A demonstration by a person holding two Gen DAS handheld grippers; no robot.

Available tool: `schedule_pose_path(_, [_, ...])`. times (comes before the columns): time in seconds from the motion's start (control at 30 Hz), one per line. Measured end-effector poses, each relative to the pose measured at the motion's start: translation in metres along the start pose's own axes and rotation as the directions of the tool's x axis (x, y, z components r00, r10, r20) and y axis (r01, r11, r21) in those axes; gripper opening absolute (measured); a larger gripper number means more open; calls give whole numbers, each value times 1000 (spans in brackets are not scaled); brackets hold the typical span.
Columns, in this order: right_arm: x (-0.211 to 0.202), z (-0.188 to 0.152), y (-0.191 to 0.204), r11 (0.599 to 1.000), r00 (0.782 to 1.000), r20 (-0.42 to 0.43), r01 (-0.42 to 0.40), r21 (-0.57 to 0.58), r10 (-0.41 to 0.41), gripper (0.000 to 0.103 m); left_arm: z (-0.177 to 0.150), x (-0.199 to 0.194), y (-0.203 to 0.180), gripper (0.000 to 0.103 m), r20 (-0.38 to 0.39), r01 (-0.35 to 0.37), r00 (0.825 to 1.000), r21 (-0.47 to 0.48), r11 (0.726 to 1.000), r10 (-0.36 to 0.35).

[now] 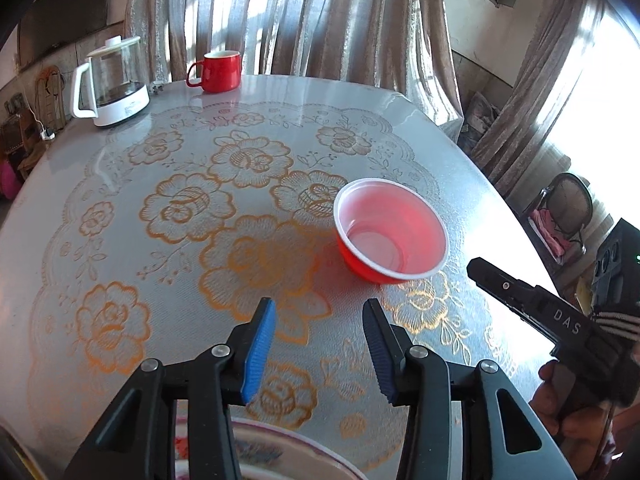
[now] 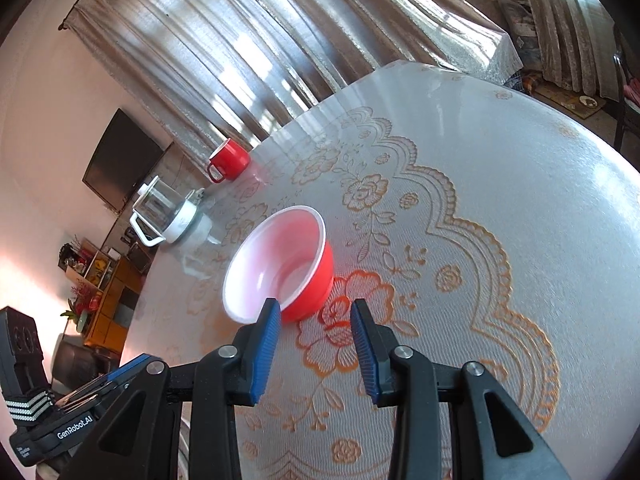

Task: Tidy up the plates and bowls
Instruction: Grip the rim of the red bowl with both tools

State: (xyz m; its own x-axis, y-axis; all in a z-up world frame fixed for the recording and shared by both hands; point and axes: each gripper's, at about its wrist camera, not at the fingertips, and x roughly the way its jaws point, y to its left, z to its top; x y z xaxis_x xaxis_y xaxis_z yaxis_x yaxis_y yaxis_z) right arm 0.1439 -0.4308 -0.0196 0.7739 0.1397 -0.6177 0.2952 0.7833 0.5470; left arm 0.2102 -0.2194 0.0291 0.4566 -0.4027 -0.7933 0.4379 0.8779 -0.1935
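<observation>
Hovering over the round table [image 1: 120, 208], I hold both grippers above its lace-patterned cover, each tilted down toward the surface.

Left gripper [image 1: 319, 346]: blue pads apart, nothing between them. Only the cloth's orange flower print shows in the gap. The red bowl [image 1: 391, 230] sits upright on the cloth at about 1 o'clock from my left fingertips, near but not touching. Its inside is white, tinted pink by the light, and it looks empty. At 6 o'clock, under the left fingers, the rim of a patterned plate [image 1: 280, 446] peeks out at the table's near edge; most of it is hidden by the gripper body.

Right gripper [image 2: 314, 344]: pads also apart, gripping nothing. In the right wrist view the same bowl [image 2: 280, 264] lies at about 11 o'clock, and the tip of my left-side pad overlaps its near rim; I cannot tell if it touches. The gap itself frames bare cloth.

Far side of the table, roughly 11 o'clock from the left gripper: a glass kettle on a white base [image 1: 114, 84], and a red mug [image 1: 219, 71] just to its right, the two standing apart. Curtains [image 1: 300, 16] hang behind the table.

The right gripper also shows at 3 o'clock in the left wrist view, held by a hand [image 1: 568, 396].
</observation>
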Motion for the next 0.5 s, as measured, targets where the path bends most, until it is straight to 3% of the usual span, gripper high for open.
schedule_pose_path(0.27, [31,18,5,1000,1000,-21,18,-13,-19,22,31,40,-4,44,-22,43,999,-56,997,-45])
schedule_pose_path(0.5, [46,17,7,998,998,-47,43,-45,-45,13,39,71,-7,32,-69,90,993,-72,993,-95])
